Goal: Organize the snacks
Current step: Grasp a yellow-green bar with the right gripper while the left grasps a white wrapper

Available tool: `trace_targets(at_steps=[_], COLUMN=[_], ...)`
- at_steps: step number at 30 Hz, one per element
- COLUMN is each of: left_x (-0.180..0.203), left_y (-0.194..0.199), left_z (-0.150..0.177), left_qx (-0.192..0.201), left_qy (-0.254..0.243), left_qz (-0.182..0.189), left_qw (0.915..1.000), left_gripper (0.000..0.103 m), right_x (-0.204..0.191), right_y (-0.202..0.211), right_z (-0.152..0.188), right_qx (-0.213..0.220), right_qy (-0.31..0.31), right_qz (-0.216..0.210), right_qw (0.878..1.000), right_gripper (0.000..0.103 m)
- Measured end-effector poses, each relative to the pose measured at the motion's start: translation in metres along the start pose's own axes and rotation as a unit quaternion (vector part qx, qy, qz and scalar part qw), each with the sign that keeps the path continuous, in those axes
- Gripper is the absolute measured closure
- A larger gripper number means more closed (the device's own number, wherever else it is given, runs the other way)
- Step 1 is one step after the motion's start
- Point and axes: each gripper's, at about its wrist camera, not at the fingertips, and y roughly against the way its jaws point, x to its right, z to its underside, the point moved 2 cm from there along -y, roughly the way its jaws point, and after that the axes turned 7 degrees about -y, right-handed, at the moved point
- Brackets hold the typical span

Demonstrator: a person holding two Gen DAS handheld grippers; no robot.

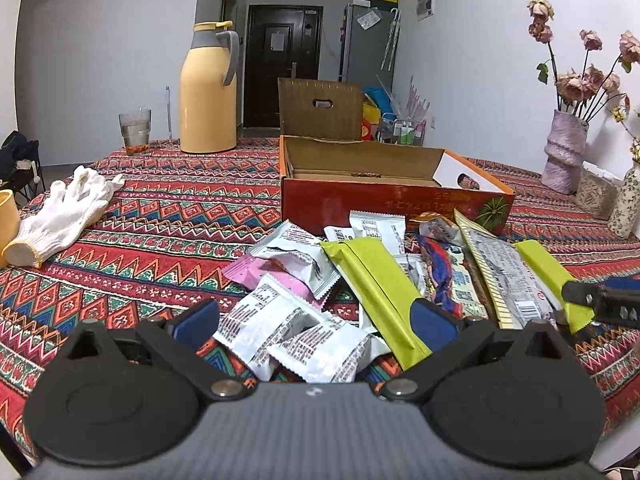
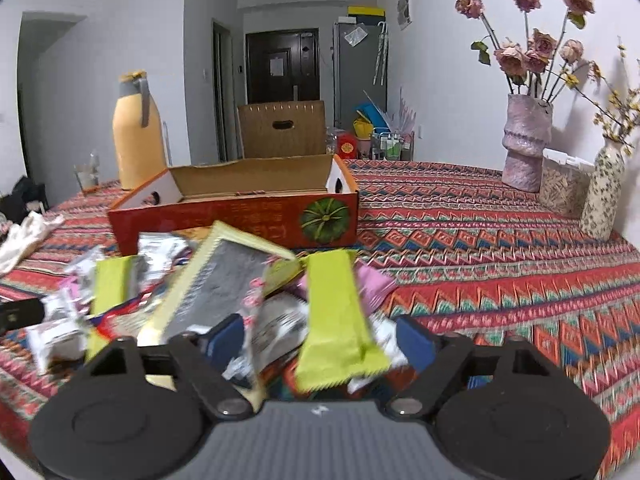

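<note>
A heap of snack packets lies on the patterned tablecloth (image 1: 160, 216) in front of an open red cardboard box (image 1: 384, 196), also seen as the box (image 2: 240, 216). My left gripper (image 1: 316, 324) stands open over white packets (image 1: 288, 332), its right pad beside a long green packet (image 1: 372, 280). My right gripper (image 2: 320, 340) is open around another green packet (image 2: 340, 320), which lies tilted between its blue pads; I see no pad pressing on it. A silver packet with a yellow edge (image 2: 220, 280) leans up to its left. One right finger (image 1: 600, 304) shows in the left wrist view.
A yellow thermos jug (image 1: 208, 92) and a glass (image 1: 135, 130) stand at the back left, with white gloves (image 1: 64, 212) nearer. Vases of dried flowers (image 2: 526, 144) and a jar (image 2: 562, 192) line the right wall. The box's lid (image 1: 320, 108) stands upright behind it.
</note>
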Motion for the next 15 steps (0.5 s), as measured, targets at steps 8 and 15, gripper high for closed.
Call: trace_targets(at_steps=[8,15], left_x=[-0.001,-0.010], left_y=[-0.017,-0.031], left_z=[0.000,0.002], left_qx=[-0.026,-0.061], left_qy=[0.001,0.017], left_qz=[-0.011,-0.027], left_qw=[0.9996,0.9976], left_gripper=[0.000,0.000], right_x=[0.001,0.006], right_y=[-0.050,-0.040], right_z=[-0.009,-0.008], right_qx=[-0.053,-0.031], right_qy=[0.017,0.003], right_qz=[0.006,-0.005], right_qw=[0.998,1.000], right_gripper=[0.058,0.065])
